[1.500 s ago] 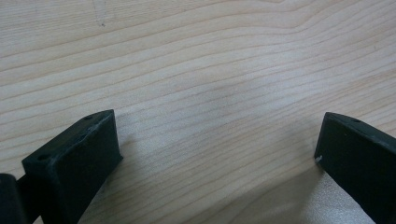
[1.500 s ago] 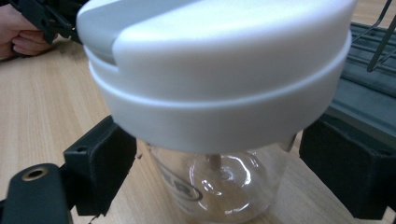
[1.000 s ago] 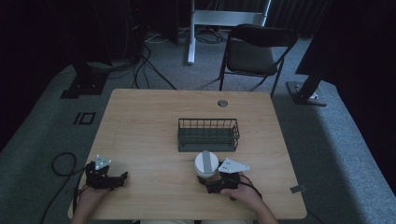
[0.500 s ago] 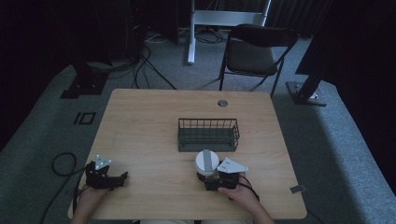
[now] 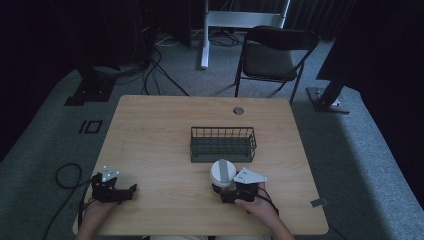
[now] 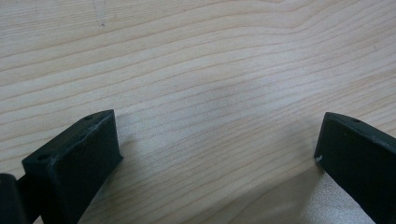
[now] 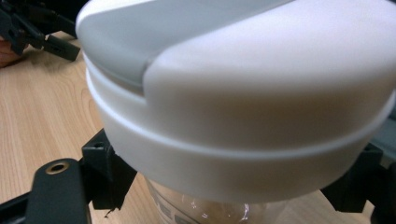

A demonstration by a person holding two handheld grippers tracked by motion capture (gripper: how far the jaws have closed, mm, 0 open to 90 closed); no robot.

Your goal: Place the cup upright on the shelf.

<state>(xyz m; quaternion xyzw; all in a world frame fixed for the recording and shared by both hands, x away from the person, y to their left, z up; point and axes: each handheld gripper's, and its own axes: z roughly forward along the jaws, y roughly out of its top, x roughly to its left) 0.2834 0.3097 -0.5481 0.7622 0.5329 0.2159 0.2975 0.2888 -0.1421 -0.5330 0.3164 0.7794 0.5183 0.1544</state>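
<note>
A clear jar with a broad white and grey lid (image 5: 222, 172) stands on the wooden table (image 5: 160, 130) just in front of the wire basket (image 5: 222, 144). My right gripper (image 5: 231, 194) is shut on the jar's glass body below the lid. In the right gripper view the lid (image 7: 243, 93) looms close, with one black jaw on each side of the jar (image 7: 205, 210). My left gripper (image 5: 125, 192) rests near the table's front left corner. Its jaws stand wide apart over bare wood (image 6: 217, 140), open with nothing between them.
The dark wire basket sits mid-table, its inside too dark to make out. A round cable hole (image 5: 238, 110) marks the table's far edge. A folding chair (image 5: 272, 57) stands beyond the table. The left gripper (image 7: 28, 28) also shows far off, top left of the right gripper view.
</note>
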